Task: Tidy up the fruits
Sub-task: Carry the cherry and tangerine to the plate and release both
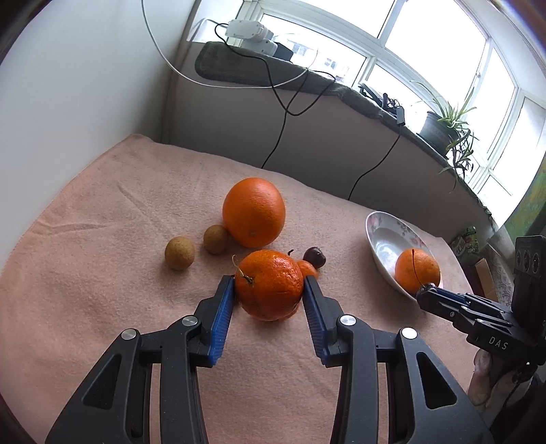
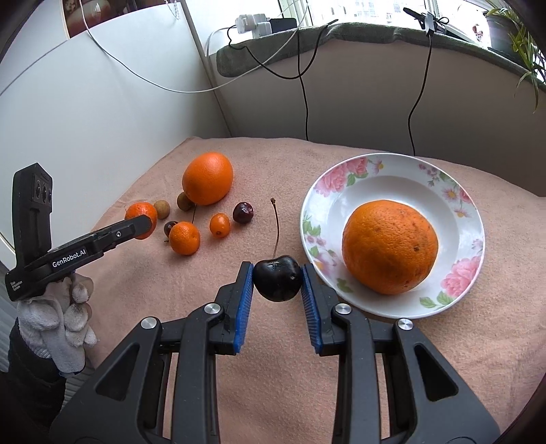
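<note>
Peach towel-covered tabletop (image 1: 102,211), plain white wall (image 1: 85,85) on the left, far low ledge under a grey-green mat (image 1: 239,68), bright daylight through white-framed windows (image 1: 426,44), black cables (image 1: 283,112) hanging down, potted plant (image 1: 443,126) at right, white power adapters (image 2: 254,24) on the ledge

I see a round white ceramic plate (image 2: 392,235) rimmed with pink roses and green leaves at the right of my right view, a bright orange round fruit (image 2: 390,247) on it. My blue ribbed fingers (image 2: 244,307) flank a glossy near-black cherry (image 2: 277,278). A salmon-pink towel cloth (image 2: 443,358) lies underneath.
</note>
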`<state>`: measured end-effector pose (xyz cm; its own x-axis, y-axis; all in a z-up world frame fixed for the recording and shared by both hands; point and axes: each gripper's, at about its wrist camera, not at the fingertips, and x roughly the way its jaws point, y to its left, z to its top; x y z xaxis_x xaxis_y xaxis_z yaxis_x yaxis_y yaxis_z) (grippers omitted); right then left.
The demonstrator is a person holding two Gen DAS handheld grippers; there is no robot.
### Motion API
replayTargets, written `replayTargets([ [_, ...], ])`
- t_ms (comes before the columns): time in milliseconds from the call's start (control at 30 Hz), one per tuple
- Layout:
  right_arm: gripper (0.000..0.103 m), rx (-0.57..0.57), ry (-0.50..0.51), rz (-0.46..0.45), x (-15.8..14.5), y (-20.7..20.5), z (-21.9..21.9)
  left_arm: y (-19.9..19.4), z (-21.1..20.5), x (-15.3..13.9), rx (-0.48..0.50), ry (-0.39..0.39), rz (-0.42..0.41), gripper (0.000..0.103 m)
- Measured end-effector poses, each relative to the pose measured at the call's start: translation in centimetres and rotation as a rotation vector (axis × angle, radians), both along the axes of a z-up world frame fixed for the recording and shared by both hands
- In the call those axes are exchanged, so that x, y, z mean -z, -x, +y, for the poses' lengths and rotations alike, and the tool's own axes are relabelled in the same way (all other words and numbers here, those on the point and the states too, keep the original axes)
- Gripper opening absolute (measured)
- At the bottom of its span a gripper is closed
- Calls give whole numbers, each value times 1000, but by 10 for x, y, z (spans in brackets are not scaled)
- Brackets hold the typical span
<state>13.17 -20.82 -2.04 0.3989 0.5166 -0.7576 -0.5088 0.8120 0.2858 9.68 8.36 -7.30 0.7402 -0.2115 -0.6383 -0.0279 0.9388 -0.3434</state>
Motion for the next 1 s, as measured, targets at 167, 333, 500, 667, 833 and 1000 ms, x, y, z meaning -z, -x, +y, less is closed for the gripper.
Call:
replayTargets([
  [167,29,22,-21,-23,-11,-4,-14,-10,-19,-5,42,-1,-13,39],
  [333,29,41,-24,-45,-20,-11,-25,-24,-39,-7,79,-2,-17,39],
  [500,29,74,-34,-61,-26,-23,-42,-36,-57,-11,121,-5,-28,39],
  [667,29,103,-32,-73,-28,-38,-56,-50,-75,-13,159,-9,-34,39],
  [833,29,130,-24,-69,-24,-55,-70,-63,-92,-12,196,-18,-30,39],
  [1000,29,154,-3,-48,-12,-75,-81,-77,-106,-10,225,-25,-20,39],
])
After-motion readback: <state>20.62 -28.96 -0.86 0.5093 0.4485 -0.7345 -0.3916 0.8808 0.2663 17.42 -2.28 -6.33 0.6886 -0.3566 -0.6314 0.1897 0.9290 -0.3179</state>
